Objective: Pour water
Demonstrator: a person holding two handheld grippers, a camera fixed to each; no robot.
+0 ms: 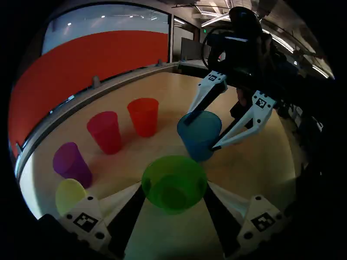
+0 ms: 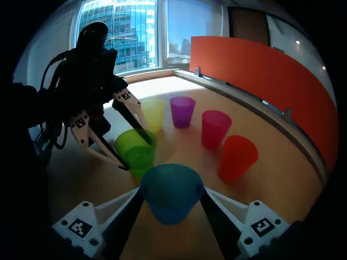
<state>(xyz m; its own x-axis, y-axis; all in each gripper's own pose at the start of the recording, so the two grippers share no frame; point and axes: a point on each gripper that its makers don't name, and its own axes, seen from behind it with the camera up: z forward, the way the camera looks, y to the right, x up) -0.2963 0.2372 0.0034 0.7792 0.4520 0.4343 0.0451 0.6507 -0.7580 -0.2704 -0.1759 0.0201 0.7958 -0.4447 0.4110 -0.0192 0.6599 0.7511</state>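
Translucent plastic green cup (image 1: pixel 174 184) and blue cup (image 2: pixel 172 193); smooth matt wooden table (image 1: pixel 173 91).

A yellow cup (image 1: pixel 69 195), a purple cup (image 1: pixel 71 164), a pink cup (image 1: pixel 105 131) and a red cup (image 1: pixel 143 116) are set upright in a curved row on a pale wooden table (image 1: pixel 173 91), which is bordered by an orange panel (image 1: pixel 86 65), with windows (image 2: pixel 130 30) seen beyond one end.

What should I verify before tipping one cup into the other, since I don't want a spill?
1. Grip of left hand-held gripper on green cup: ok, both fingers press on it.
2. Grip of right hand-held gripper on blue cup: ok.
3. Both held cups upright: ok.
4. Water in either held cup: cannot tell.
5. The red cup, pink cup, purple cup and yellow cup standing clear of the held pair: ok.
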